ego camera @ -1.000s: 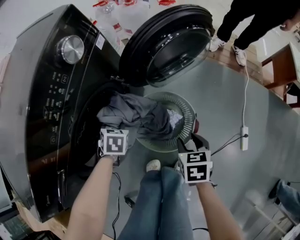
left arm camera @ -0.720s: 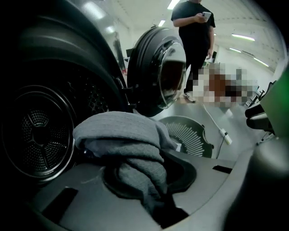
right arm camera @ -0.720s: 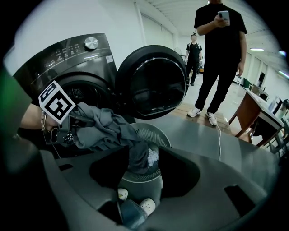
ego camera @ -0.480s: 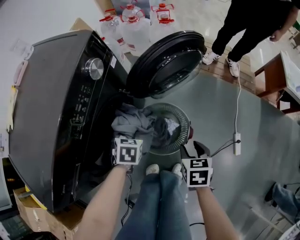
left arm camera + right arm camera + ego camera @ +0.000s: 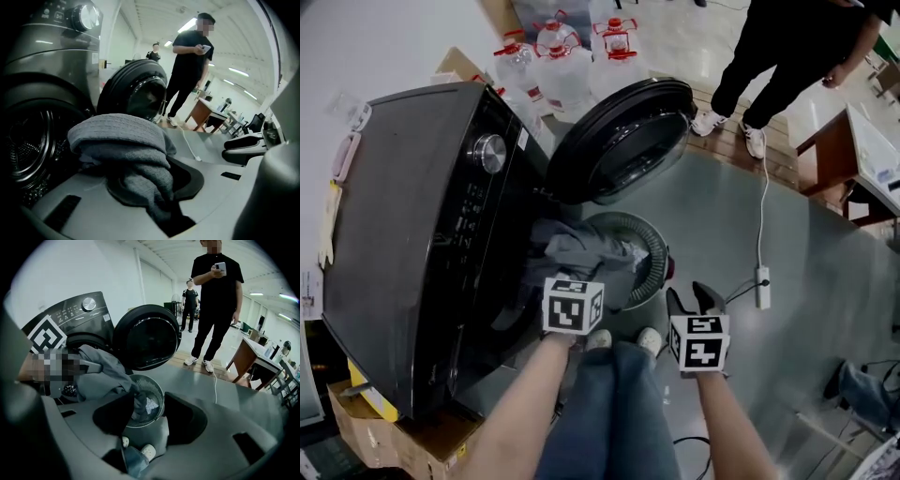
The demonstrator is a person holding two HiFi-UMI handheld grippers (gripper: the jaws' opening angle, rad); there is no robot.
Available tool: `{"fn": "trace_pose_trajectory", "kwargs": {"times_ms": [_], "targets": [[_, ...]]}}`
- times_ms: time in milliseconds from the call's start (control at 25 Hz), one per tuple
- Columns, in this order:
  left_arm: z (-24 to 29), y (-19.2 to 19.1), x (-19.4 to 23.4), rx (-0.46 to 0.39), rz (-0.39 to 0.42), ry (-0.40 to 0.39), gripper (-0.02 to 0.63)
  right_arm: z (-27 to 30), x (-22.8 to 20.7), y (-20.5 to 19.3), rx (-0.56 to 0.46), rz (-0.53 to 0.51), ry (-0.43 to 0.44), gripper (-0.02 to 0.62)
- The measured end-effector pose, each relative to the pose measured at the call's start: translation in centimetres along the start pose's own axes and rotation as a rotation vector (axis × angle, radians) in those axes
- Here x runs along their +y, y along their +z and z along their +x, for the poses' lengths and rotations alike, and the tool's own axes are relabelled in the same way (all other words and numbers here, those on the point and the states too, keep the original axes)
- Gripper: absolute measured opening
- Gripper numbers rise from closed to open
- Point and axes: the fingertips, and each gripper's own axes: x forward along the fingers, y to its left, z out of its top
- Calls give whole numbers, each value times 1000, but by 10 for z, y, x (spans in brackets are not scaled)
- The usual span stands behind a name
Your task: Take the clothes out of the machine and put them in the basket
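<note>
A black front-loading washing machine (image 5: 412, 216) stands at the left with its round door (image 5: 623, 141) swung open. A grey garment (image 5: 577, 253) hangs from the drum opening over the rim of a round mesh basket (image 5: 652, 244) on the floor. My left gripper (image 5: 154, 187) is shut on this grey garment (image 5: 126, 150), which bunches up over its jaws; in the head view its marker cube (image 5: 573, 306) hides the jaws. My right gripper (image 5: 695, 298) hovers to the right of the basket, open and holding nothing. Through its gap I see the basket (image 5: 157, 397) with cloth inside.
Several water jugs (image 5: 562, 56) stand behind the machine. A person in black (image 5: 778, 47) stands beyond the door. A power strip with its cable (image 5: 759, 275) lies on the grey floor, right of the basket. A wooden desk (image 5: 830, 150) is at the right. My own legs and white shoes (image 5: 600, 339) are below.
Both grippers have risen. The left one has drawn back from the drum opening and to the right, pulling the grey garment further out toward the basket. The right gripper stays open.
</note>
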Motion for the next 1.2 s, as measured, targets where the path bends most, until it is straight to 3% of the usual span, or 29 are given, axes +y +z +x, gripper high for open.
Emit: {"fn": "trace_pose_trajectory", "kwargs": {"times_ms": [160, 320, 520, 640, 720, 1000, 1200], "targets": [[14, 6, -21, -6, 5, -67, 86, 3, -9, -7, 4, 3, -9, 206], [30, 3, -27, -12, -47, -92, 91, 10, -11, -20, 20, 13, -4, 205], [59, -15, -35, 32, -88, -153, 152, 28, -9, -42, 50, 11, 3, 204], [75, -30, -27, 66, -88, -115, 318, 39, -7, -50, 62, 15, 12, 204], [81, -37, -17, 65, -76, -78, 366, 47, -5, -56, 69, 11, 17, 204], [96, -60, 23, 89, -36, -7, 367, 78, 1, -69, 87, -19, 42, 204], [102, -79, 62, 122, 67, 75, 378, 102, 6, -78, 105, -34, 55, 204]]}}
